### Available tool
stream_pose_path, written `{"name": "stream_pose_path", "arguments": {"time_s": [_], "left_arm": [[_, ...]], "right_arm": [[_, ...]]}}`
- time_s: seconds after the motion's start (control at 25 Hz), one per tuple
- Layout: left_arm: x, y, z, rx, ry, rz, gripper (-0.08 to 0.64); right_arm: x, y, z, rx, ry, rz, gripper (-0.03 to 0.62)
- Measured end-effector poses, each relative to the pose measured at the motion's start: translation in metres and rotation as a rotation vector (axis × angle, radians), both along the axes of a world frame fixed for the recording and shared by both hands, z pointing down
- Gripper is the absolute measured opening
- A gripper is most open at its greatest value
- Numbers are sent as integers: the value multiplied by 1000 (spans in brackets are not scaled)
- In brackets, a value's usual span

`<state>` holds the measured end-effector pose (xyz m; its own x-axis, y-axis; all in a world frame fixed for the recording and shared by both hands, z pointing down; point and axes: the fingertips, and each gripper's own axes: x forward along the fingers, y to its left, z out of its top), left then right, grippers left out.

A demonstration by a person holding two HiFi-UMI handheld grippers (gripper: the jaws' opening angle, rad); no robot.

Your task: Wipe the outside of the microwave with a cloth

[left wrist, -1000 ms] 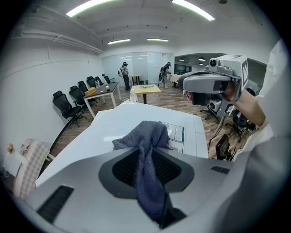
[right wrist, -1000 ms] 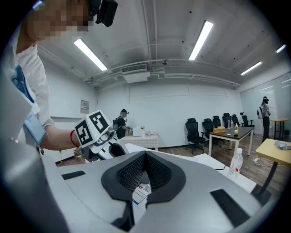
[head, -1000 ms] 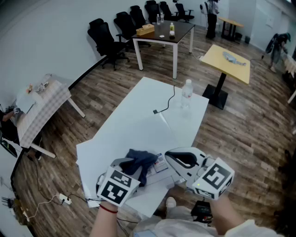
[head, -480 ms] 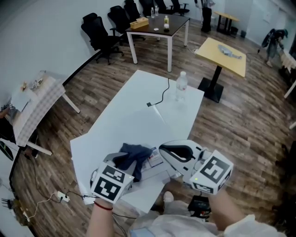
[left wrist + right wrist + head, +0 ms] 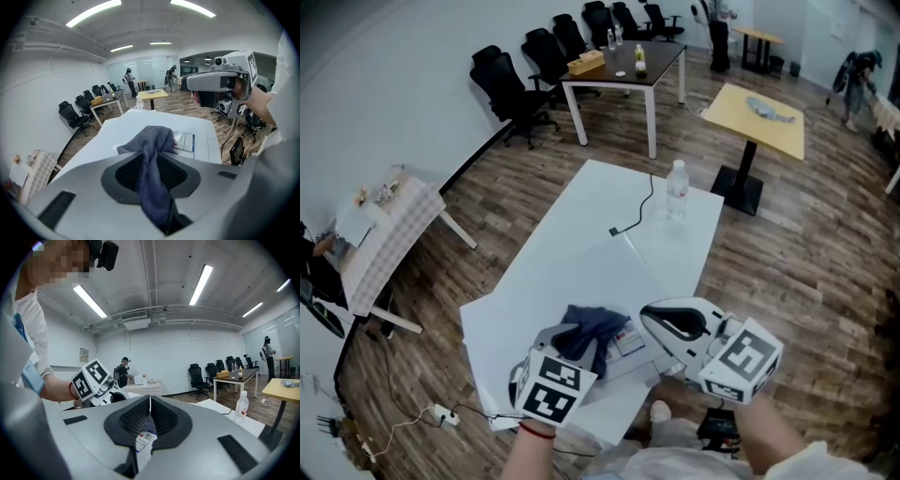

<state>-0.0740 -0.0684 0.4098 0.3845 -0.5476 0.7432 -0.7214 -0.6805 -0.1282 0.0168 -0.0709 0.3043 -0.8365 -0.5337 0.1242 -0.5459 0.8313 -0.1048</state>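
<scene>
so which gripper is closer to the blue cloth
Left. The left gripper is shut on the cloth, which sticks out past its jaws. The right gripper is beside it to the right, jaws together, not touching the cloth.

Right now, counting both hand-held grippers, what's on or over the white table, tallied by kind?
hand-held gripper: 2, left and right
dark blue cloth: 1
white microwave: 1
water bottle: 1
black cable: 1
Total: 6

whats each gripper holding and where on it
The left gripper pinches the blue cloth along a bunched fold, its end sticking out ahead. The right gripper is shut on nothing.
</scene>
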Motion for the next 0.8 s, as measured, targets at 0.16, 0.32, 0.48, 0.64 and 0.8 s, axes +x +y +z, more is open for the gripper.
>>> {"name": "stream_pose_path", "arguments": {"time_s": [0.16, 0.32, 0.48, 0.64, 0.8], "left_arm": [[8, -27, 2, 6, -19, -12, 97], [26, -71, 3, -3, -44, -16, 97], [53, -111, 5, 3, -57, 6, 97], [65, -131, 6, -1, -57, 5, 97], [60, -131, 5, -15, -48, -12, 95]], "right_arm": [[5, -9, -3, 9, -18, 27, 34], [13, -17, -6, 0, -49, 69, 34], [27, -25, -4, -12, -79, 122, 34], [35, -37, -4, 11, -81, 156, 34], [35, -42, -4, 9, -79, 165, 34]]}}
